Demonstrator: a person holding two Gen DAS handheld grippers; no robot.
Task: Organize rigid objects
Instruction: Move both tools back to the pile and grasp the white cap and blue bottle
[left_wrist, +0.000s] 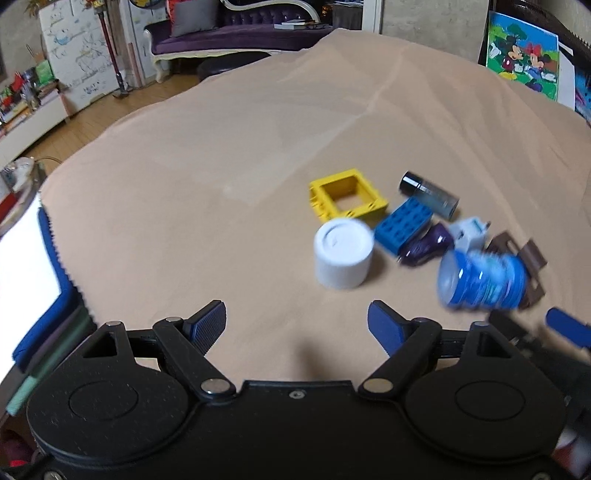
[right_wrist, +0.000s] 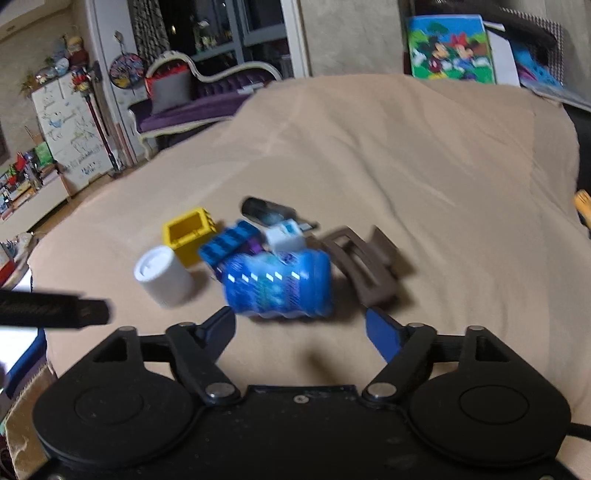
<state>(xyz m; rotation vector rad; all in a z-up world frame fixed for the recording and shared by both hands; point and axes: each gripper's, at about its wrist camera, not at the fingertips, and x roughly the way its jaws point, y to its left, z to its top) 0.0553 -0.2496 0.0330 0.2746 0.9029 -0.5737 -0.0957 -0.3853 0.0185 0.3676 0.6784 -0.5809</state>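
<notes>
A cluster of small objects lies on the tan cloth (left_wrist: 221, 155): a white cylinder (left_wrist: 342, 253) (right_wrist: 164, 276), a yellow square frame (left_wrist: 347, 195) (right_wrist: 189, 233), a blue brick (left_wrist: 403, 224) (right_wrist: 229, 240), a dark vial (left_wrist: 428, 193) (right_wrist: 266, 210), a purple piece (left_wrist: 424, 247), a white plug (left_wrist: 469, 232) (right_wrist: 286, 236), a brown clip (left_wrist: 517, 258) (right_wrist: 365, 266) and a blurred blue container (left_wrist: 480, 280) (right_wrist: 280, 288) on its side. My left gripper (left_wrist: 297, 325) is open and empty, short of the white cylinder. My right gripper (right_wrist: 301, 328) is open, just behind the blue container.
A purple sofa (left_wrist: 229, 33) and a white cabinet (left_wrist: 74, 55) stand beyond the cloth's far edge. A Mickey Mouse picture (left_wrist: 522, 55) leans at the back right. A blue and white item (left_wrist: 33, 280) lies at the left edge.
</notes>
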